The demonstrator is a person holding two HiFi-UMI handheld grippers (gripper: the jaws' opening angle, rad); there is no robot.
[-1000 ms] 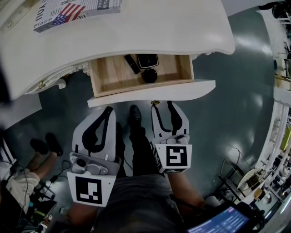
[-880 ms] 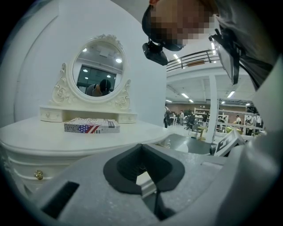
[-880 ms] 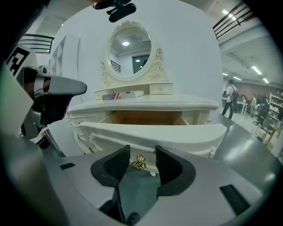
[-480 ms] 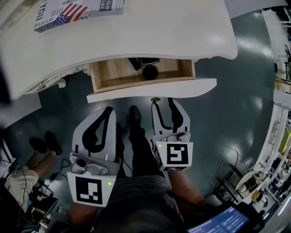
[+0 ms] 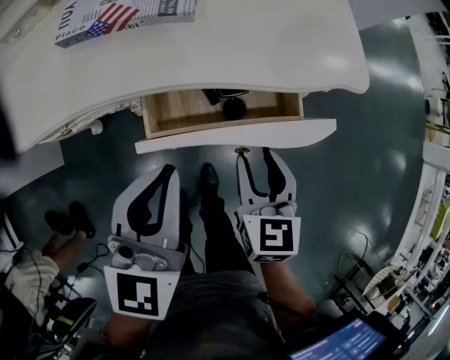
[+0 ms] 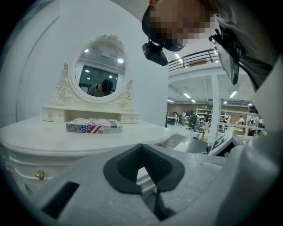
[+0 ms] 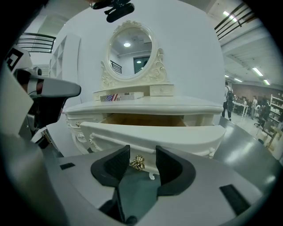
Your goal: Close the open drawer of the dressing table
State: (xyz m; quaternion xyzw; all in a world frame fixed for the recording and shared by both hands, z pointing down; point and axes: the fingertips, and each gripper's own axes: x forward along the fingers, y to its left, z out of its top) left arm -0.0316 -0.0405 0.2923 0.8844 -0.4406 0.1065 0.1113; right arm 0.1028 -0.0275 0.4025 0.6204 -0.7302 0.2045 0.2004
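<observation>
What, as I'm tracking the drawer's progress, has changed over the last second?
The drawer slid further in under the tabletop, hiding more of its wooden inside. The right gripper followed it forward, jaws open either side of the gold knob. The left gripper, shut, and the book stayed put.

I'm finding very little to read. In the head view I'm making out "You" and, below it, "Place" in large letters at the left end of a flat box (image 5: 126, 13) lying on the dressing table top (image 5: 281, 49), beside a stars-and-stripes print. The finer print next to that is blurring out. In the left gripper view the box (image 6: 94, 126) is showing only the flag, and in the right gripper view the box (image 7: 121, 96) is too small to read. The cubes on the left gripper (image 5: 166, 170) and right gripper (image 5: 254, 155) are each showing a black-and-white square marker, which is a pattern, not lettering.
</observation>
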